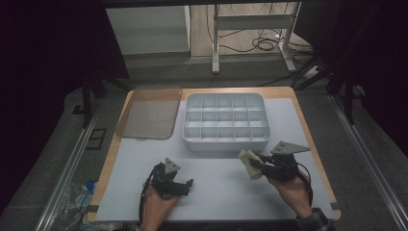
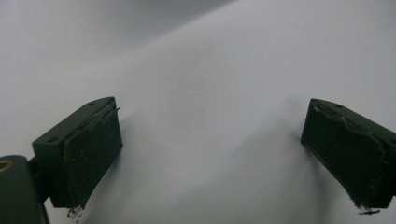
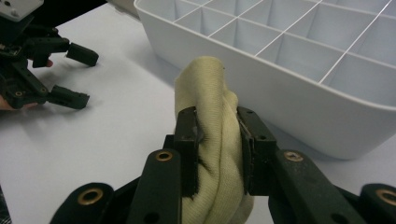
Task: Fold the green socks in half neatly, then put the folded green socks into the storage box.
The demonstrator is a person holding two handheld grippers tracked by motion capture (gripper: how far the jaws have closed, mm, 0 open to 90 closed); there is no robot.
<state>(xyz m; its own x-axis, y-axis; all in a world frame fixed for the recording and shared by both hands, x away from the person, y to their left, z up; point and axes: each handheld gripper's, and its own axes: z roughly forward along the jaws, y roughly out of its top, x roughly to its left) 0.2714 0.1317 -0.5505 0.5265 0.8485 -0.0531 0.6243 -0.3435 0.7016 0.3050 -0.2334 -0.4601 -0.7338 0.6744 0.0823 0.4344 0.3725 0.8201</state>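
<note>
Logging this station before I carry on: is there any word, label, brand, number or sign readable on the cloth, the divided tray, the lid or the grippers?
None readable: no text shows in any view.
Yellow cloth in the right gripper: plain.
White divided tray: unmarked walls.
Clear lid: no label seen.
Left gripper: bare black pads.

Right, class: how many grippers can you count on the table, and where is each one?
2. The left gripper rests open on the near-left of the mat; the right gripper, near-right, is shut on a yellowish cloth beside the compartment tray.
</note>
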